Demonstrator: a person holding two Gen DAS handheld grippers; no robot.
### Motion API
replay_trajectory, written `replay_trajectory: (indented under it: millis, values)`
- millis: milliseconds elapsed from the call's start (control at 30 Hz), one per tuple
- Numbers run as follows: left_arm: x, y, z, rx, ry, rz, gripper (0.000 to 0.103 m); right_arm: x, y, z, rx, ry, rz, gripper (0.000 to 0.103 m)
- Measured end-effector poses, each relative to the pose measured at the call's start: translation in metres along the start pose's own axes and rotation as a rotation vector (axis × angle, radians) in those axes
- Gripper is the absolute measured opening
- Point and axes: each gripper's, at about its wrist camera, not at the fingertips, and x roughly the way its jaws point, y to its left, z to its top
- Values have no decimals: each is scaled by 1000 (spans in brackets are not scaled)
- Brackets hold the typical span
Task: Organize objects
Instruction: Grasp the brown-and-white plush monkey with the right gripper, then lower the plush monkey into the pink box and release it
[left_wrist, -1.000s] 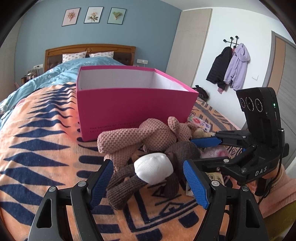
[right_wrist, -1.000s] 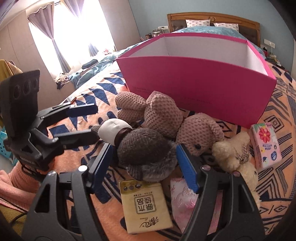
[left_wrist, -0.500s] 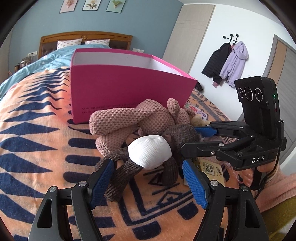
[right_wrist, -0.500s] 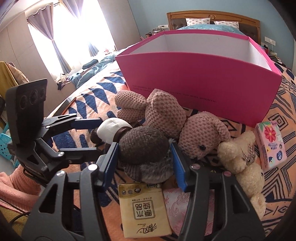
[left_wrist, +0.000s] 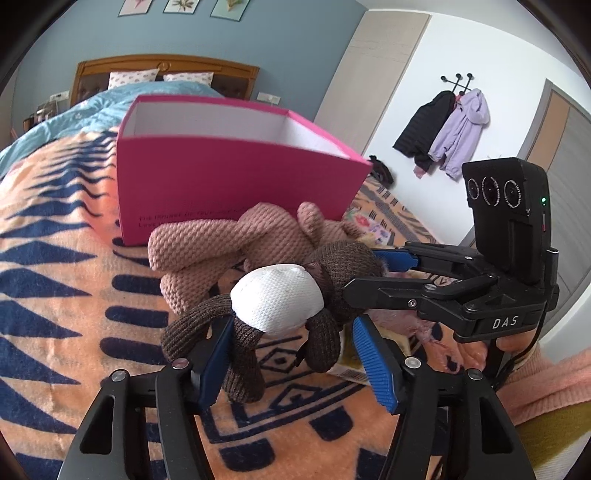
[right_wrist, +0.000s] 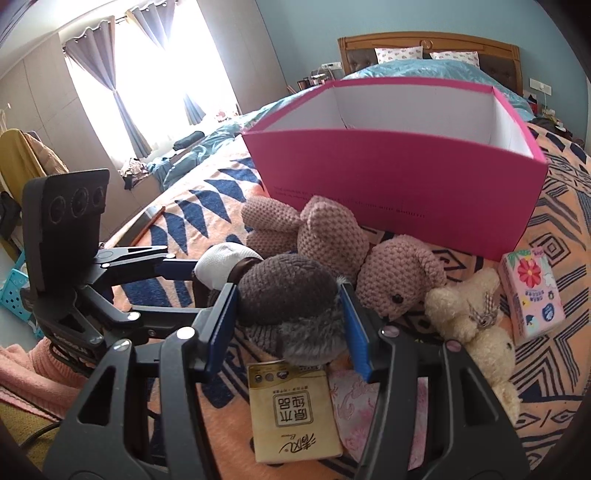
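Note:
A dark brown knitted plush toy with a white muzzle lies on the orange patterned blanket in front of an open pink box. My right gripper is shut on the brown toy's head; it also shows in the left wrist view. My left gripper is open around the toy's limbs, its fingers apart from them. It also shows in the right wrist view. A pink knitted bear lies against the toy.
A cream plush bear, a pink flowered tissue pack, a yellow tissue pack and a pale pink pack lie on the blanket. The pink box stands behind them. Coats hang on the far wall.
My right gripper has closed onto the brown toy's head. My left gripper has moved in closer around the toy's limbs and narrowed a little.

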Motion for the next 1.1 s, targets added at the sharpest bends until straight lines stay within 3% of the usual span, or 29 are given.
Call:
replay_trajectory:
  millis: [333, 667, 867, 1100]
  values:
    - [-30, -23, 28, 78, -101, 17, 66, -33, 9, 20, -57, -84, 11, 57]
    - [-44, -27, 95, 156, -199, 97, 66, -53, 6, 74, -147, -192, -19, 57]
    - [-34, -11, 139, 164, -219, 146, 66, -46, -11, 119, -168, -225, -23, 57]
    - [-5, 20, 175, 133, -196, 188, 66, -17, -37, 154, -160, -193, -27, 57]
